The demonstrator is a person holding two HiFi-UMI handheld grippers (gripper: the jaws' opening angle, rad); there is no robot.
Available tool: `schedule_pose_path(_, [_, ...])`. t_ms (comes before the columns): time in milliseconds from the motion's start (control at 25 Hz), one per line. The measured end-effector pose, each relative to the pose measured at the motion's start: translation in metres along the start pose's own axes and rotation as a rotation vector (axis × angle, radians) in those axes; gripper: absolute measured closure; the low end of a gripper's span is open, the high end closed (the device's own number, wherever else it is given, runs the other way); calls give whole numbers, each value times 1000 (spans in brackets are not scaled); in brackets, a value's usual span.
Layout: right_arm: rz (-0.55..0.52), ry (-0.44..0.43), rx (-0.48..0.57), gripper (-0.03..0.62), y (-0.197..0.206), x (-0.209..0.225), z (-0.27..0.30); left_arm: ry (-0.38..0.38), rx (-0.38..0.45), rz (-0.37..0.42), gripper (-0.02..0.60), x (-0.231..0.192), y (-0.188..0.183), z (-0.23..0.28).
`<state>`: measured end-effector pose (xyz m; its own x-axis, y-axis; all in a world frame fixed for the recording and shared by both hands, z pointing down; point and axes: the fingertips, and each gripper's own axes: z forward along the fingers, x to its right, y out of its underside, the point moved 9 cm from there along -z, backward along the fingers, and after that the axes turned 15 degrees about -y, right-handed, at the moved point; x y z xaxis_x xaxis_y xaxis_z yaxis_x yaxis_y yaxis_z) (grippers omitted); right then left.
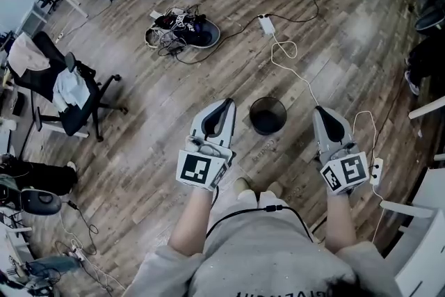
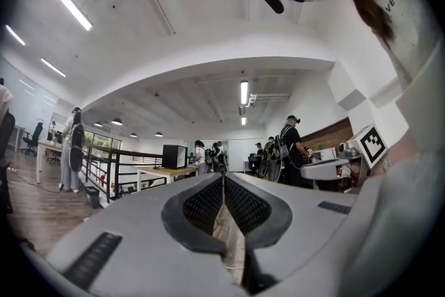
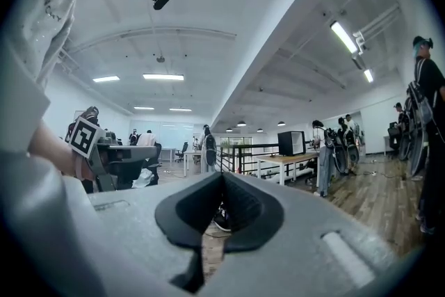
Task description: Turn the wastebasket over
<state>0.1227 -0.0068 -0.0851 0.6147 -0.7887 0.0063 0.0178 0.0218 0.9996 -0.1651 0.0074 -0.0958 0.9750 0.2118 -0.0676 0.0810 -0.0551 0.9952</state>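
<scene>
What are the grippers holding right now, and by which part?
Nothing. The left gripper and the right gripper are both shut with nothing between their jaws. The wastebasket stands on the floor, apart from both.

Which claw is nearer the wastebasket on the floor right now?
Left, slightly, by the head view. The left claw sits just left of the wastebasket, shut and empty; the right claw sits further off on its right, also shut. Neither touches it.

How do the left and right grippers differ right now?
The left gripper is left of the wastebasket and slants right; the right gripper is right of it and slants left. A white cable runs by the right gripper, not the left gripper. Both are shut, empty and clear of the wastebasket.
</scene>
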Motion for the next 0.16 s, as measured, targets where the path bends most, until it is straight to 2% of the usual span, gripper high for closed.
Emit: schedule_pose_path(160, [-14,21,22,594,-7,1,-3,11,6,-20,575,5,-5,0])
